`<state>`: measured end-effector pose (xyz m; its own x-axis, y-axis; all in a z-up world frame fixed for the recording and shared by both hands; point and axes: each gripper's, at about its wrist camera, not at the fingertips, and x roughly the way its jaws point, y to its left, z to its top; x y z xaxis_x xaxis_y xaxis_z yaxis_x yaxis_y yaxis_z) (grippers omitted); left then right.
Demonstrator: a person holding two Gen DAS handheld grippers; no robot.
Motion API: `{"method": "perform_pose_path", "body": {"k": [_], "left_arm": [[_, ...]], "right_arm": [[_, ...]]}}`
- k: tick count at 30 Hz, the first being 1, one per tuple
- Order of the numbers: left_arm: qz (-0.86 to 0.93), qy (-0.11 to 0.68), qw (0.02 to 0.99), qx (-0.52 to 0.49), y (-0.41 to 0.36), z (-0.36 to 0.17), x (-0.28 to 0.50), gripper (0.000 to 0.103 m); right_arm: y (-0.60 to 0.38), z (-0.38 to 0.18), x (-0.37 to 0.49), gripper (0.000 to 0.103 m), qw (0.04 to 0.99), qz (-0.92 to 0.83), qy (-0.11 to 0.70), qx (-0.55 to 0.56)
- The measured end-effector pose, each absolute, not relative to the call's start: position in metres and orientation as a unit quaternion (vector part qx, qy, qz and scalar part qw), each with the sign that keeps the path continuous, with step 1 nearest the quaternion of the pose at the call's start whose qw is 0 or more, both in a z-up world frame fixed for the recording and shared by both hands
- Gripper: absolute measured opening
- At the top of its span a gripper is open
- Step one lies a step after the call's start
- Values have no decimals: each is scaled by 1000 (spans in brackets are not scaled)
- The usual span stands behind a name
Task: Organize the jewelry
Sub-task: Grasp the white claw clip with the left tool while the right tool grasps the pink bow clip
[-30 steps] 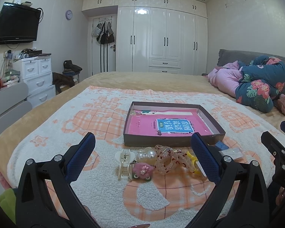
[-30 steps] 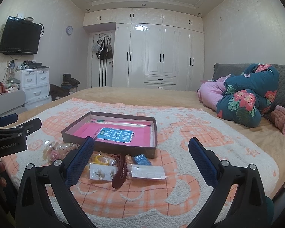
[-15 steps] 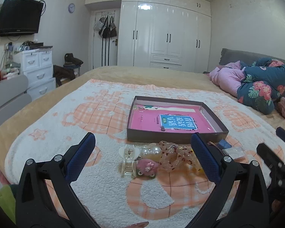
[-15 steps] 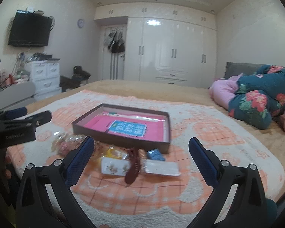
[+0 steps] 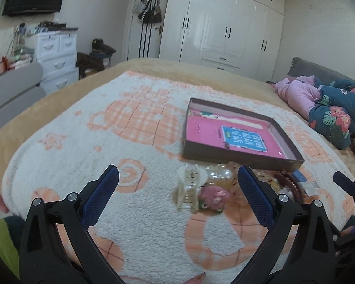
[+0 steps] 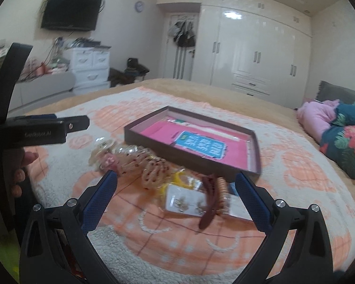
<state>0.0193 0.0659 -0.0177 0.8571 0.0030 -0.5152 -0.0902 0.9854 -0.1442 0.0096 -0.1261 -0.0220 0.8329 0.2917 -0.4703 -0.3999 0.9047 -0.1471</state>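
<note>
Fleecy orange-and-white blanket (image 5: 139,213) on bed, jewelry heap (image 6: 153,172) at near edge, just near side of brown tray (image 5: 239,158) with pink liner. Tray holds only a blue card (image 6: 201,145), no jewelry inside yet. Left gripper (image 5: 177,189) hovering above blanket, fingers spread wide, holding nothing; clear hair claw (image 5: 188,189) and pink fuzzy clip (image 5: 213,198) roughly between the tips but lower, no contact. Right gripper (image 6: 176,193) also wide open, empty, aimed at earring card (image 6: 185,202) and dark red hair claw (image 6: 209,201) lying across each other.

Risks, as judgement: pieces piled and touching, so closing on one likely drags a neighbour; beaded bracelets (image 6: 153,170) may snag on the fleece; flat earring card hard to pinch off soft pile, fingers could dig into blanket instead; both grippers near same heap, could bump. Motion blur in both views, so exact overlaps unclear.

View differences: right wrist shows earring card, yellow ring-shaped piece (image 6: 177,179) and the left gripper body with person's fingertips at far left; left wrist mostly hides these behind its right finger, but shows clear claw and pink clip plainly, plus right gripper's tip at right edge.
</note>
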Motion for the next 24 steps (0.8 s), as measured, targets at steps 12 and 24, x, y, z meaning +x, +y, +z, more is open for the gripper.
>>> {"method": "perform_pose_path", "body": {"k": [12,24], "left_arm": [[-4,340,933,-116,83,-49,44,92],[-42,387,914,-117,75,-64,86,71]], "right_arm": [[-110,-40,44,96,931,219,255,-141],[-102,-56,64,66,914,249,284,-149]]}}
